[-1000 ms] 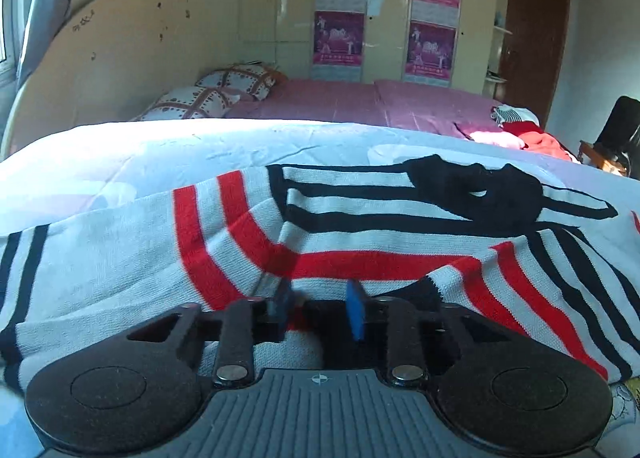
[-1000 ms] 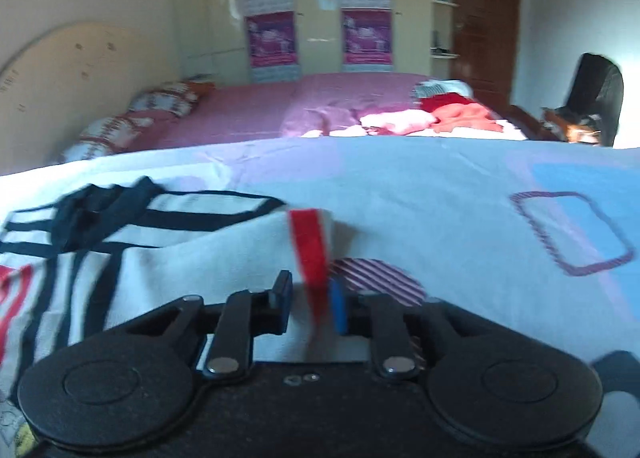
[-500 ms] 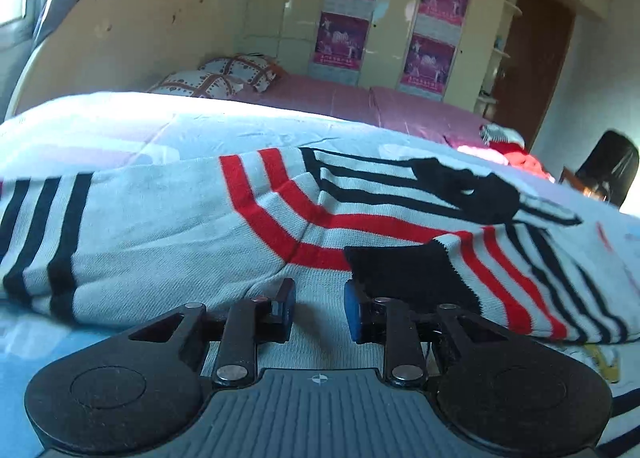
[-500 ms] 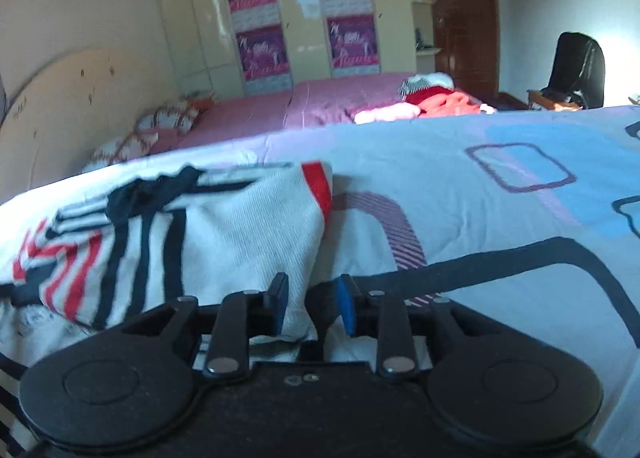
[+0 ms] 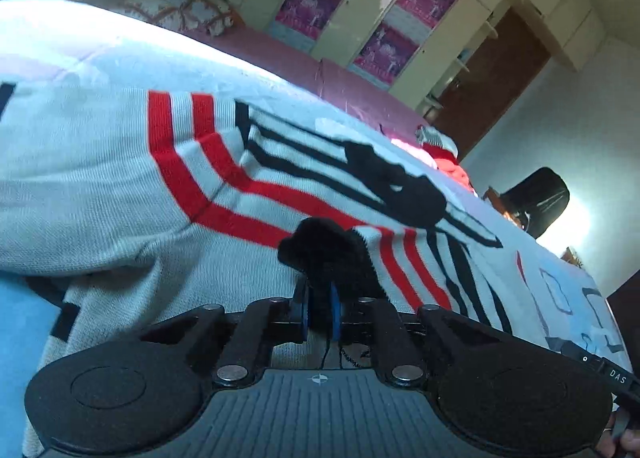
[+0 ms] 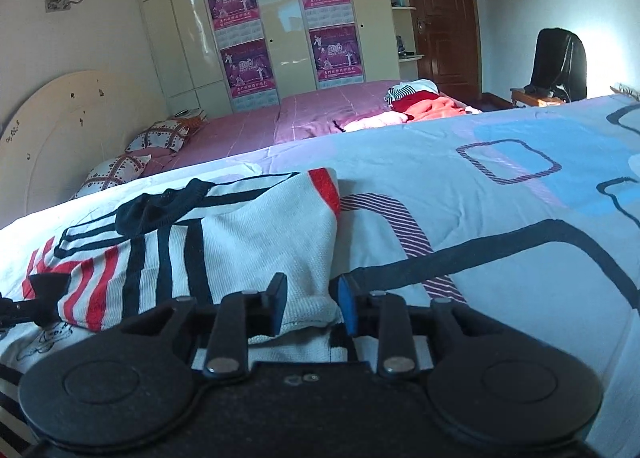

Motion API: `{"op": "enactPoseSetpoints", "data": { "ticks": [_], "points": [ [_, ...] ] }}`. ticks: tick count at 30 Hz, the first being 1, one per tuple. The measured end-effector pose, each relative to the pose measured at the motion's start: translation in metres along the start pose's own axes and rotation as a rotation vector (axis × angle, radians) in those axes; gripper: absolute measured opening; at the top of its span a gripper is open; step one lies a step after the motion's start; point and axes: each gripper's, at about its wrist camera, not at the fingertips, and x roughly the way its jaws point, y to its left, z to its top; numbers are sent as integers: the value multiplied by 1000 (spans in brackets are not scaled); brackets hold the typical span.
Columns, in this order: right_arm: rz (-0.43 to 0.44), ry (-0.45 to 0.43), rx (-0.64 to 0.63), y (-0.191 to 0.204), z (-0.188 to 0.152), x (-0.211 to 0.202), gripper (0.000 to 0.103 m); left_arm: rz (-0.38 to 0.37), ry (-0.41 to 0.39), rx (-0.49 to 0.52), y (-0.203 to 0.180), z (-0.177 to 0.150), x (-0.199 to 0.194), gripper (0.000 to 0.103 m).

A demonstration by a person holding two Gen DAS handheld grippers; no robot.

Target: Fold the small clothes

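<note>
A white knit sweater (image 5: 120, 186) with red and black stripes lies spread on the bedspread (image 6: 480, 198). My left gripper (image 5: 320, 298) is closing, and its blue pads pinch the sweater's black cuff (image 5: 328, 254), which bunches up just beyond the fingertips. In the right wrist view the sweater (image 6: 248, 242) has one sleeve folded across the body, its red-edged end (image 6: 326, 186) pointing away. My right gripper (image 6: 312, 298) sits low at the near right edge of the sweater. A fold of white hem lies between its parted fingers, with a gap beside the right pad.
The patterned bedspread runs on to the right of the sweater. Behind it stands a second bed with a pink cover (image 6: 320, 110), pillows (image 6: 160, 134) and a heap of red clothes (image 6: 420, 104). A dark chair (image 6: 560, 62) stands at the far right by the door.
My left gripper has rolled and closed onto the black cuff. My right gripper let go of the red-edged sleeve, which now lies folded over the sweater, and moved to the hem.
</note>
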Motion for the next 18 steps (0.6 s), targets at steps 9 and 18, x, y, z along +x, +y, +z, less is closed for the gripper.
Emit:
{"op": "enactPoseSetpoints", "data": {
  "ticks": [9, 18],
  "points": [
    [-5, 19, 36, -7, -11, 1, 30, -100, -21, -84, 7, -7, 3, 74],
    [-36, 85, -78, -1, -16, 23, 17, -51, -81, -32, 0, -3, 4, 4]
  ]
}}
